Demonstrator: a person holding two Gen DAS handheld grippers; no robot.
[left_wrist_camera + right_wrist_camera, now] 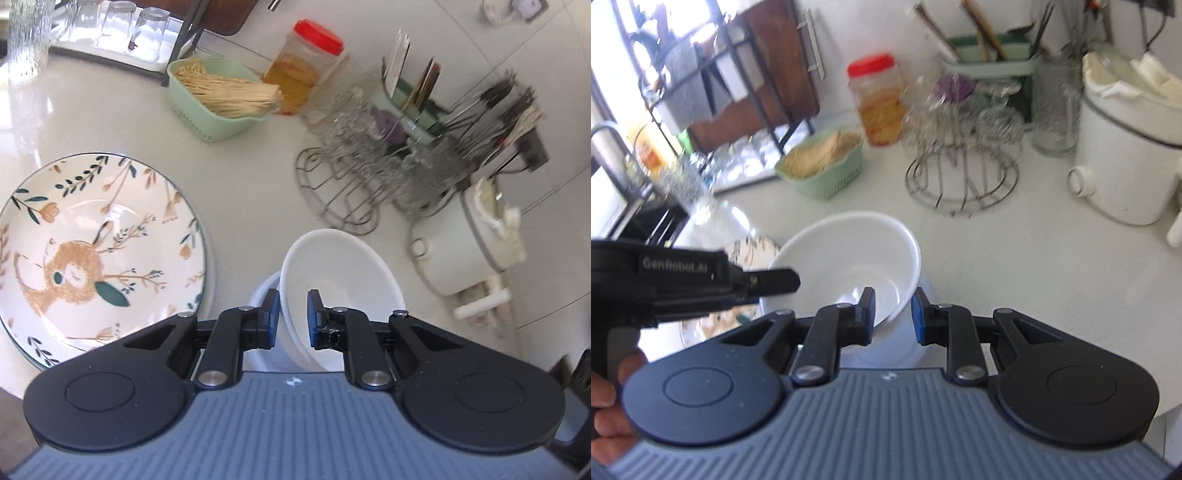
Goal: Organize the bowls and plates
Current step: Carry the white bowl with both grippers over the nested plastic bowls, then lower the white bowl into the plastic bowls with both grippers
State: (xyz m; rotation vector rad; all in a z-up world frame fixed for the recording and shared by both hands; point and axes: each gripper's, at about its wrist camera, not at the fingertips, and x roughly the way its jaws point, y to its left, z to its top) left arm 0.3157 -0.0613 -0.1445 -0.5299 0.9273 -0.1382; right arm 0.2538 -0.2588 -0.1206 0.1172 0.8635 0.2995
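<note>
Two black two-finger grippers hold one white round bowl (340, 273) from opposite sides, tilted above a second white bowl (264, 295) on the pale countertop (240, 177). The left gripper (292, 317) is clamped on the near rim; the right gripper (893, 314) pinches the opposite rim. Most of the lower bowl is hidden under the upper one. Just left lies a round floral plate with a rabbit pattern (99, 243), its near edge covered by the gripper body. Behind, the wire rack (351, 184) and utensil holder (491, 110) are blurred. A hand (605, 398) is cut off at the frame's edge.
</note>
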